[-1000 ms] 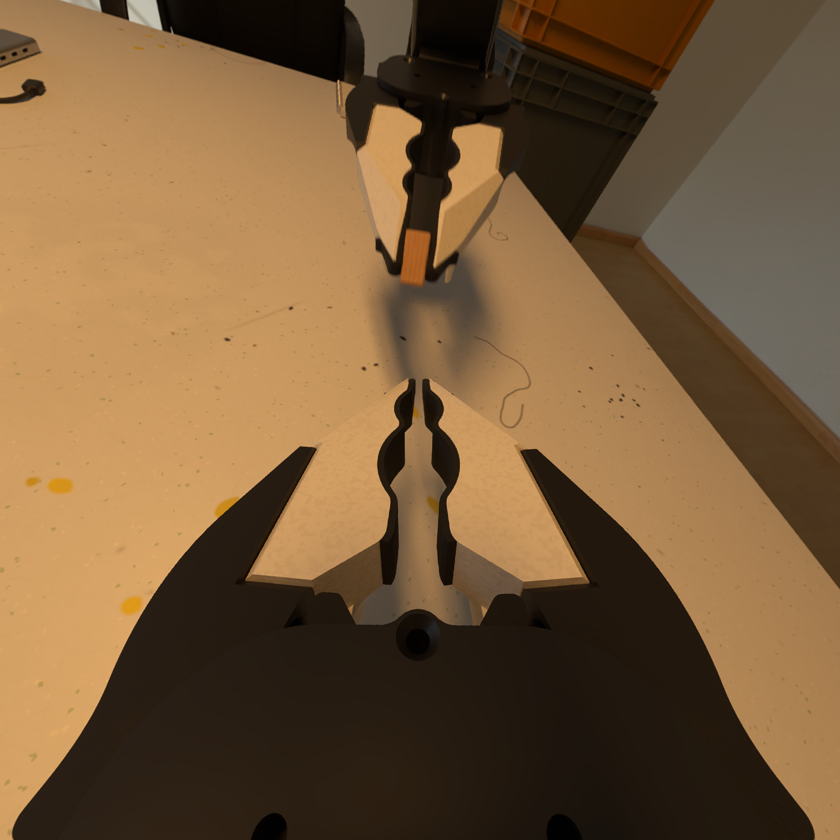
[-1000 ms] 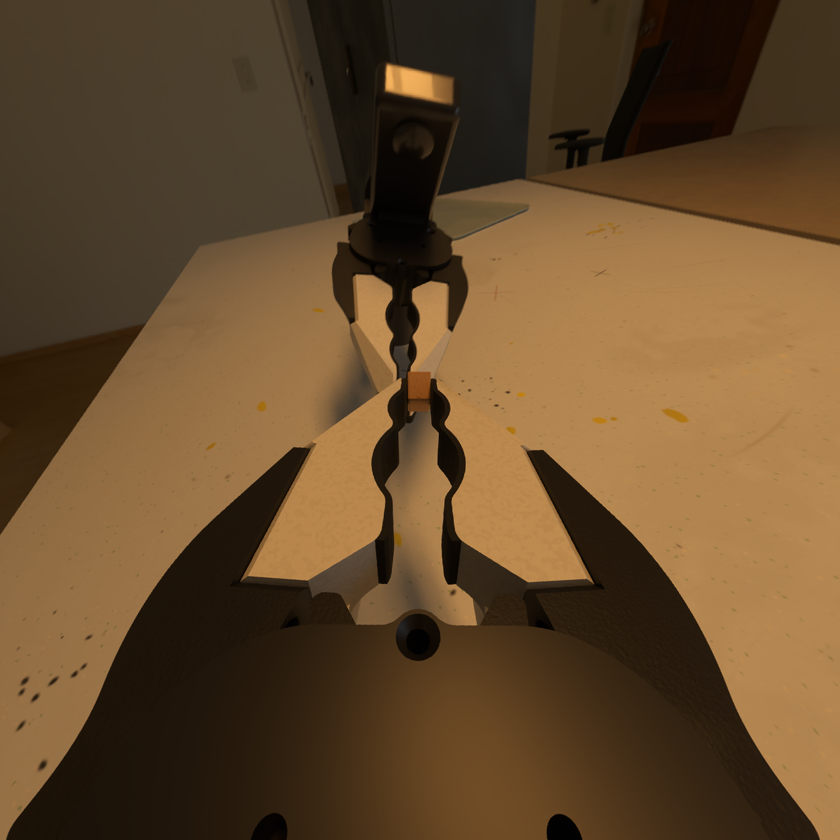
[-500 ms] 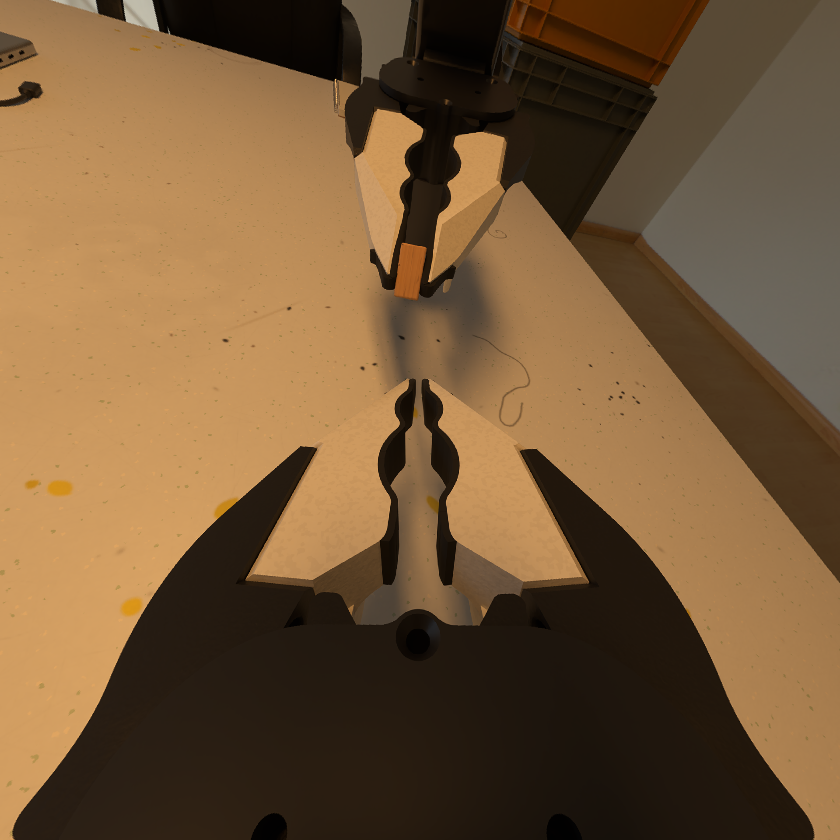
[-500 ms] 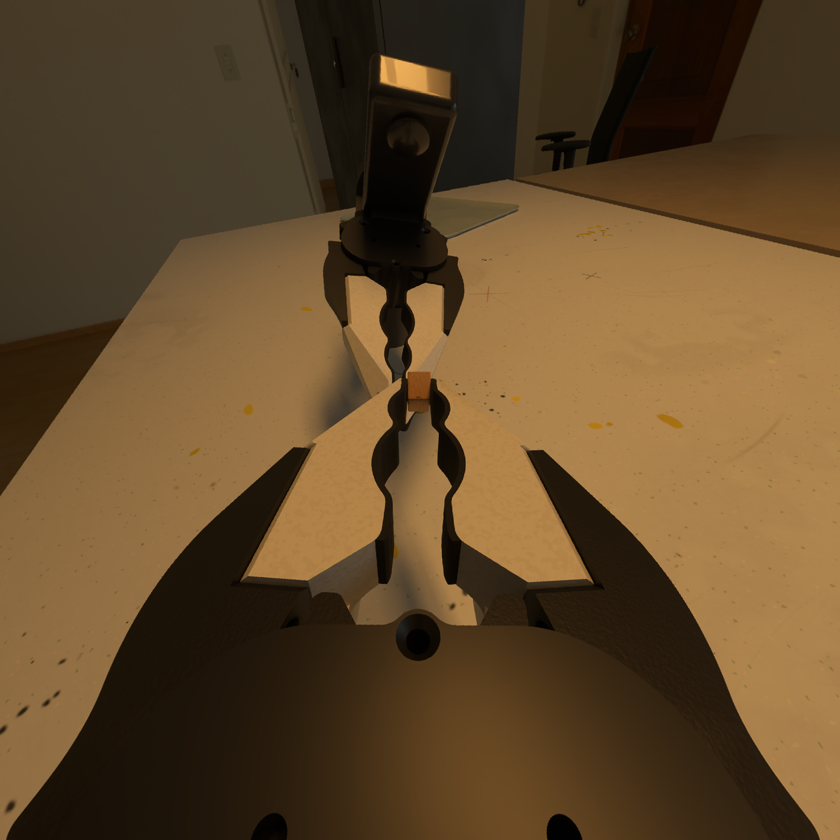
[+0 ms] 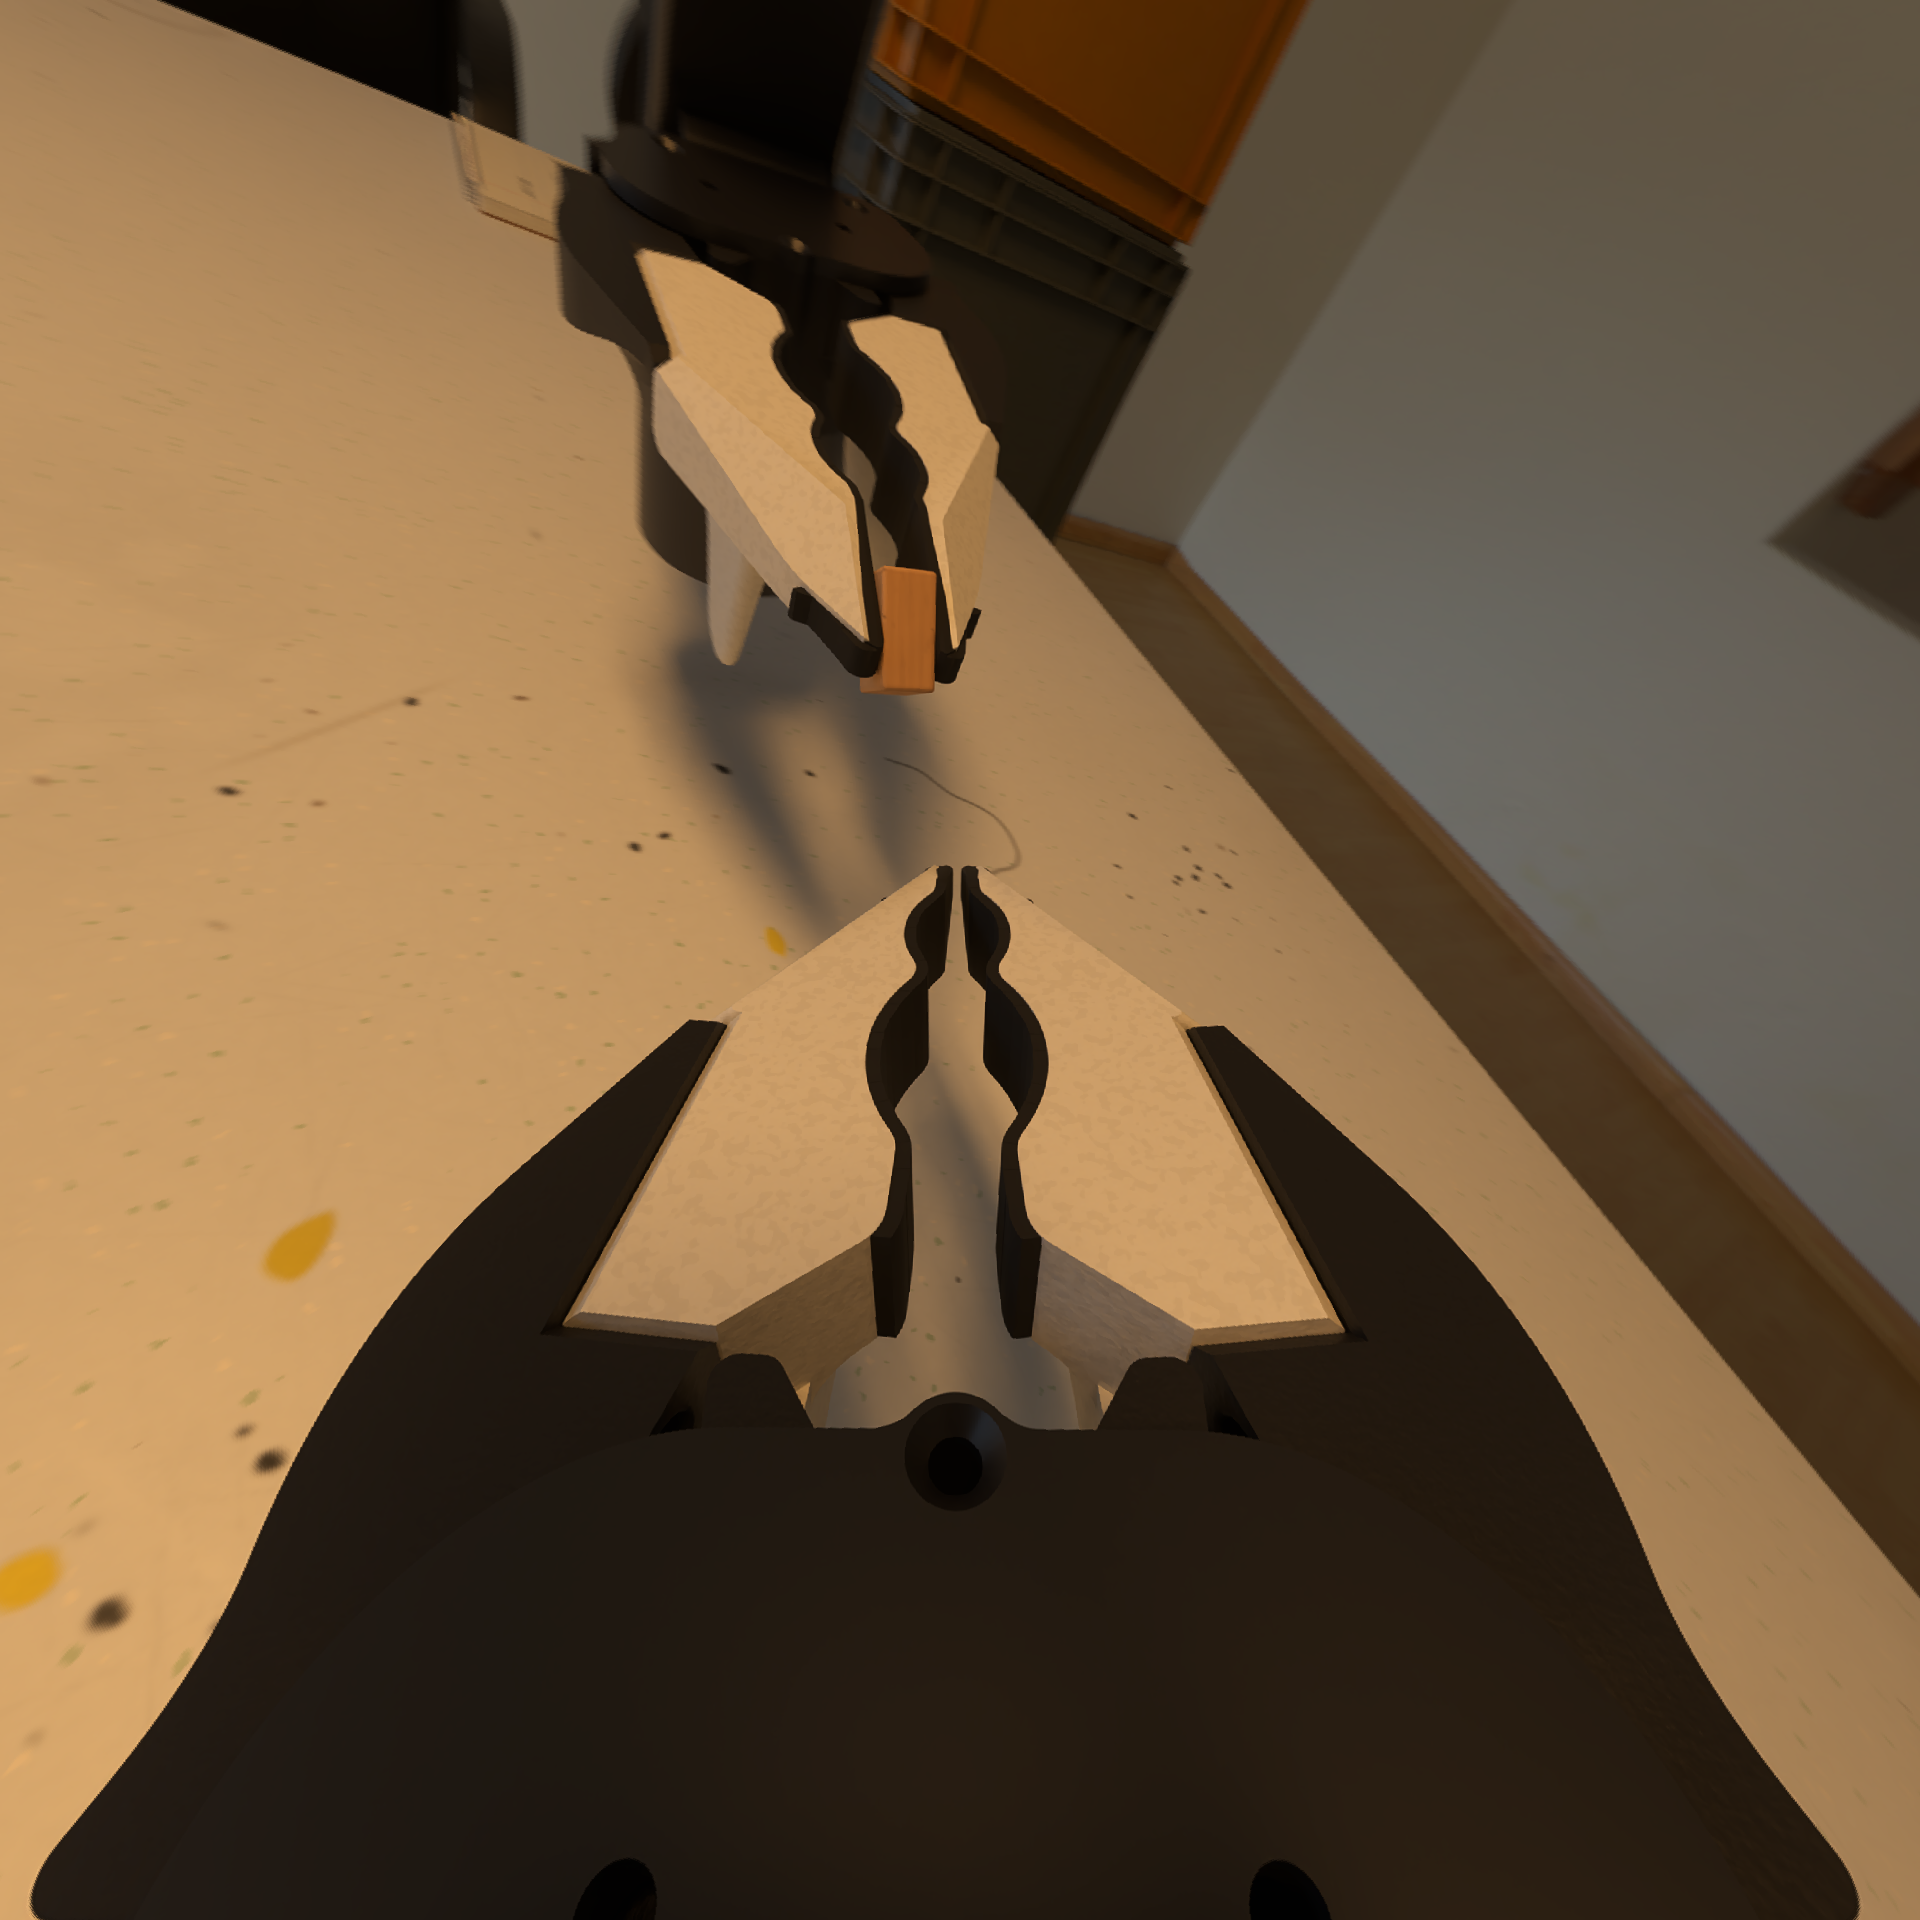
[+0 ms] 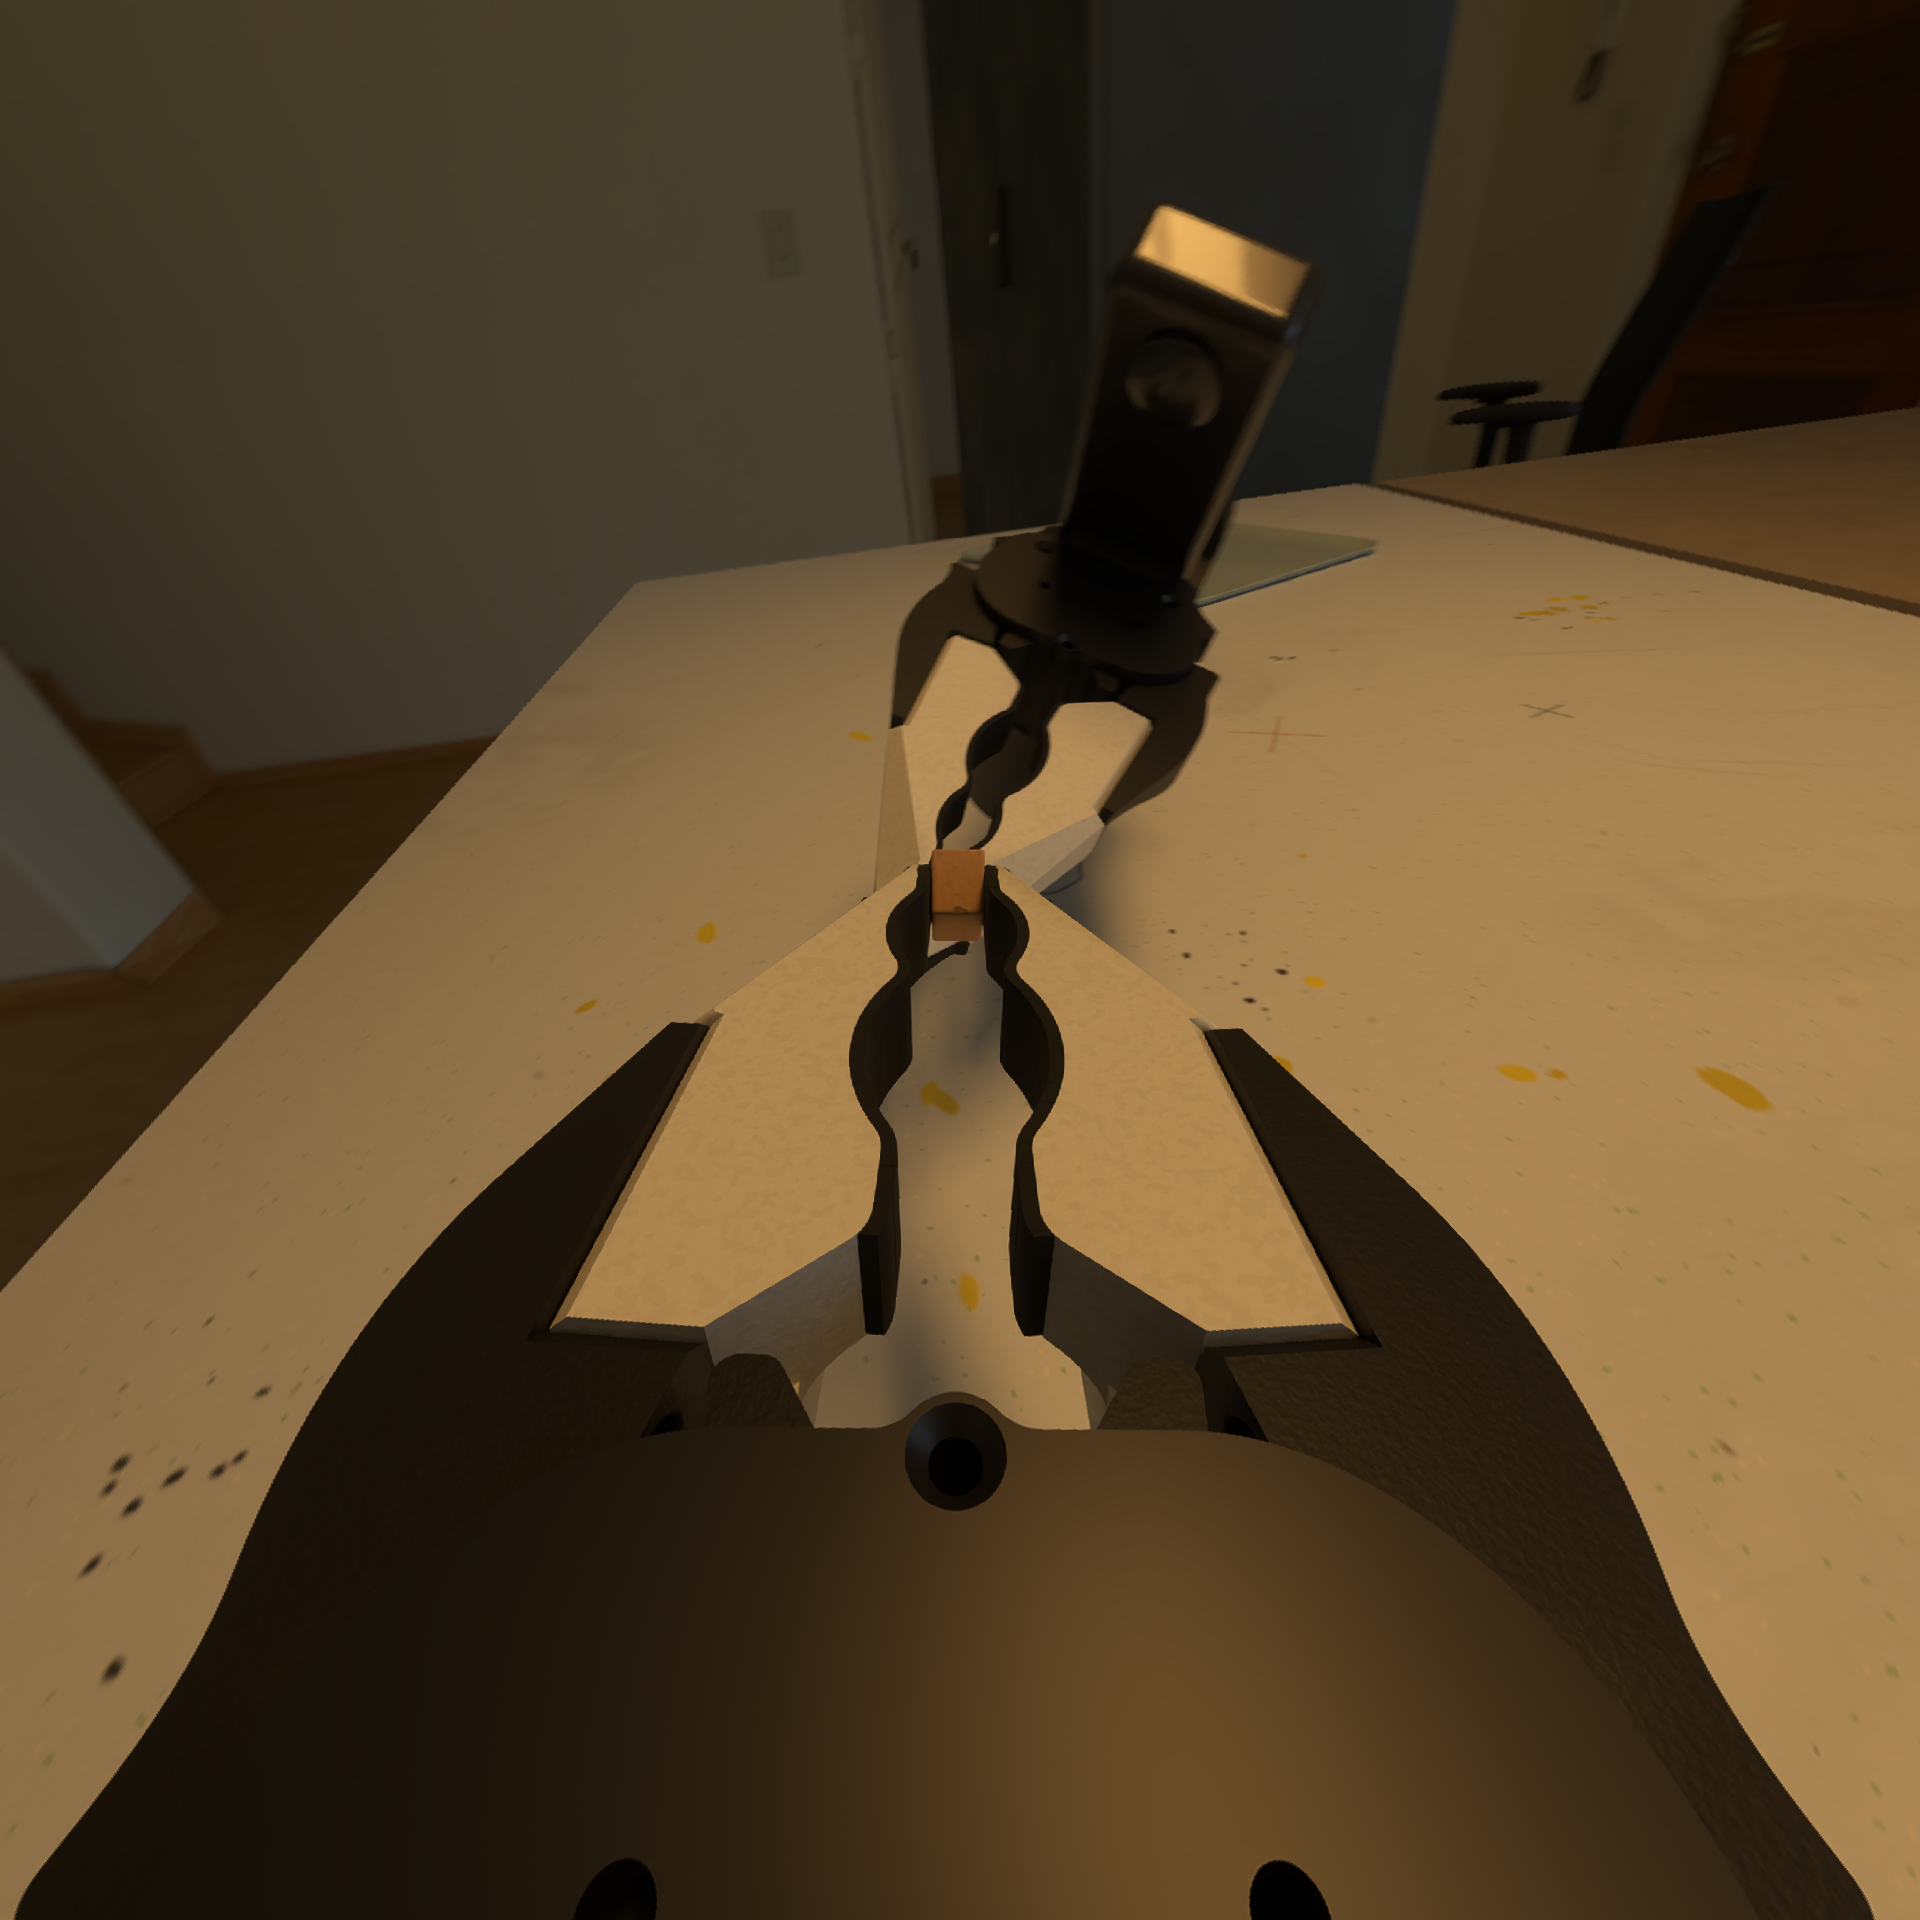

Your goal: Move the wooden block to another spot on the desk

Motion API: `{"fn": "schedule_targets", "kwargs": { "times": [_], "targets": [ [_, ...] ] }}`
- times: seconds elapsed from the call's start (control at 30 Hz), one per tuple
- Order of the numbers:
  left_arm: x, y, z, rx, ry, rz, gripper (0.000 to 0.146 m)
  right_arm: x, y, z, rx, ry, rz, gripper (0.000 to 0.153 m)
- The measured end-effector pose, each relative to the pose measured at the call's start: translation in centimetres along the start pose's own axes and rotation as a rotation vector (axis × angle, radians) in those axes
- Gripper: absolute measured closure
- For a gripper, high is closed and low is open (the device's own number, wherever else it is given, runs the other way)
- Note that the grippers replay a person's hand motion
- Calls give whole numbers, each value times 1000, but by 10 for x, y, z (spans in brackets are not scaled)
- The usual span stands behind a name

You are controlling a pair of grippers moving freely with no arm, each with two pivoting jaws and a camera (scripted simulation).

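While the right gripper [image 6: 957,883] pinches the wooden block [image 6: 957,894] between its fingertips, clear above the bench [image 5: 312,520], it has swung sideways and tilted since a moment ago, so the carry seems underway. Opposite, the left gripper's [image 5: 957,878] fingers stay nearly closed, empty.

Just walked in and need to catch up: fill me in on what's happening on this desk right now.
The right gripper is shut on the small wooden block, pinching it at its fingertips and holding it clear of the desk, near the desk's edge. The left gripper is shut and holds nothing; it faces the right one, tips close to the block. The block has been picked up but not yet set down at another spot.
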State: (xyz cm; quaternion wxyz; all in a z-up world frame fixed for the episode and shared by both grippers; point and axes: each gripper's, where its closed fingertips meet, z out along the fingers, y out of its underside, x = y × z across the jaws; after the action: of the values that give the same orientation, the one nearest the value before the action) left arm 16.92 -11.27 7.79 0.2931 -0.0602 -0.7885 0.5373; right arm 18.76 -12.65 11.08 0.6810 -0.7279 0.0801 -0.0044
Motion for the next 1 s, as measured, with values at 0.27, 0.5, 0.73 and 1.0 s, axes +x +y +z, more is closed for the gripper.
{"fn": "schedule_targets", "kwargs": {
  "times": [0.27,0.5,0.73,1.0],
  "targets": [
    [10,6,1,-41,96,-45,144,-10,4,3,-26,-74,-55,144],
    [12,4,-1,-18,134,-86,144,-9,1,6,31,-40,-119,144],
    [15,-7,-5,70,171,-108,144,-5,-12,7,47,49,-129,144],
    [15,-10,-5,83,182,-112,144,-5,-14,6,-6,98,-165,144]
  ]
}}
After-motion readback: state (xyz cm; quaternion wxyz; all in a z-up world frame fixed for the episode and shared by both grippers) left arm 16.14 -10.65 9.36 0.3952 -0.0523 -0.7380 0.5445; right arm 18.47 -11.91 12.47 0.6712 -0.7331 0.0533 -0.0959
